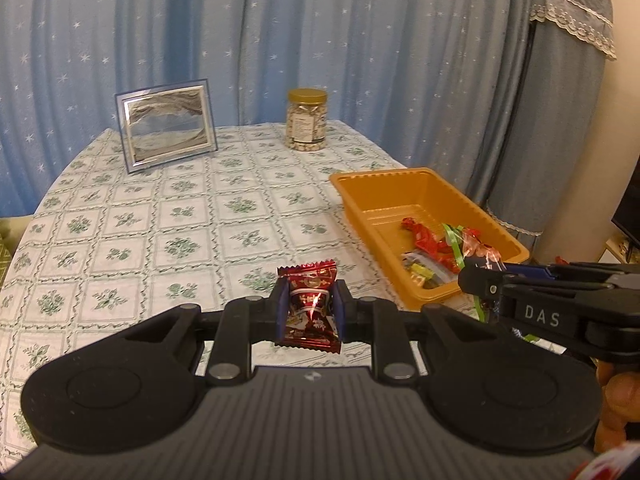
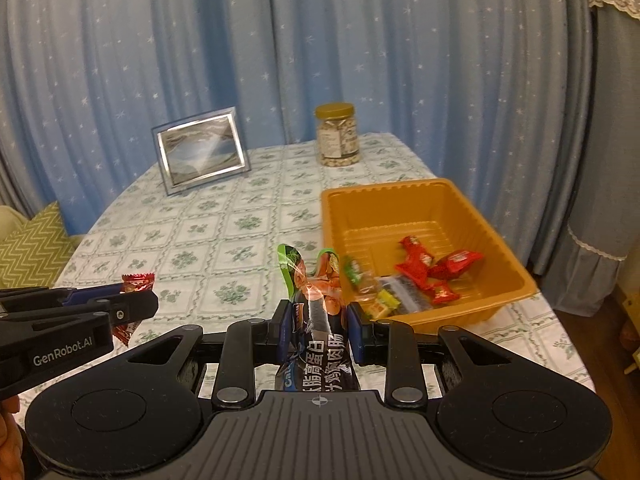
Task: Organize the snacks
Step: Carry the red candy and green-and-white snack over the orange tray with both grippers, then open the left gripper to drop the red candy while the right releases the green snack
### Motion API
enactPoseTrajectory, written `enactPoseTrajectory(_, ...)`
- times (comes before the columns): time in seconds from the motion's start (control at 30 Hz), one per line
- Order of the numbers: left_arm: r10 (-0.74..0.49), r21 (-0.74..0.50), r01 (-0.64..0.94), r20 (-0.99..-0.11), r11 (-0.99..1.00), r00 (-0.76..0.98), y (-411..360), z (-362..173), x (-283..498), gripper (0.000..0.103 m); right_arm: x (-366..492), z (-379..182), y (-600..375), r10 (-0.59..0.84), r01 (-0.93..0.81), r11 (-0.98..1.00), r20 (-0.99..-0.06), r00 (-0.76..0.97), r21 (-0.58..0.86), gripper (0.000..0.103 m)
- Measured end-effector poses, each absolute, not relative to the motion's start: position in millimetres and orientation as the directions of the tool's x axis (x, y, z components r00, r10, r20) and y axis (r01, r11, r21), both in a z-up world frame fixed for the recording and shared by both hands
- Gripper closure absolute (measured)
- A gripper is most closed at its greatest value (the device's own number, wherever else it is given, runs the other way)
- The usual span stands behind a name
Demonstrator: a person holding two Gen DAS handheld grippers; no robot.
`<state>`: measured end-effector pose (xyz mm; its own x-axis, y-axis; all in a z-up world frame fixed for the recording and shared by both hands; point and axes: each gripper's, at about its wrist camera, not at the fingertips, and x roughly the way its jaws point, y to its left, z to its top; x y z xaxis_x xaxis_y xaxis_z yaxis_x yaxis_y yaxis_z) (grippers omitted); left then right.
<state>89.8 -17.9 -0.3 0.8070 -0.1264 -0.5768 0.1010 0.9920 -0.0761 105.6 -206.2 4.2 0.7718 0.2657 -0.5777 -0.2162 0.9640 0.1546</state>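
Left view: the left gripper is clamped on a red candy above the table's near side; slick foil could slip out. Right view: the right gripper pinches a dark sausage pack near the orange tray; it could catch the near rim.

Glossy red foil candy wrapper; glossy orange plastic tray; matt printed cloth tablecloth; matt black plastic gripper bodies.

I see a table under a white cloth with green floral squares. On it, a silver picture frame stands at eleven o'clock, a gold-lidded jar at twelve, and an orange tray sits at two, holding wrapped snacks
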Motion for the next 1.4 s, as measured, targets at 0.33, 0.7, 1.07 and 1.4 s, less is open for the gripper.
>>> enactPoseTrajectory(0.33, -0.177, -0.086, 0.156, -0.575, 0.984, 0.798, -48.5, 2.8, 108.6, 0.083, 110.9, 9.0, -242.0, 0.208, -0.142, 0.977, -0.567, 0.797, 0.158, 0.074)
enactPoseTrajectory(0.7, -0.227, -0.094, 0.212, -0.572, 0.973, 0.788, -84.2, 6.5, 134.3, 0.083, 121.7, 11.2, -274.5, 0.16, -0.086, 0.984, -0.564, 0.81, 0.156, 0.074)
enactPoseTrajectory(1.07, -0.266, -0.112, 0.249, -0.592, 0.962, 0.761, -116.9, -2.0, 163.4, 0.083, 143.4, 9.0, -297.3, 0.137, -0.055, 0.986, -0.575, 0.807, 0.157, 0.074)
enactPoseTrajectory(1.4, -0.29, -0.14, 0.261, -0.611, 0.955, 0.736, -133.9, -10.1, 195.9, 0.083, 167.5, 5.4, -313.1, 0.138, -0.053, 0.986, -0.591, 0.794, 0.159, 0.074)
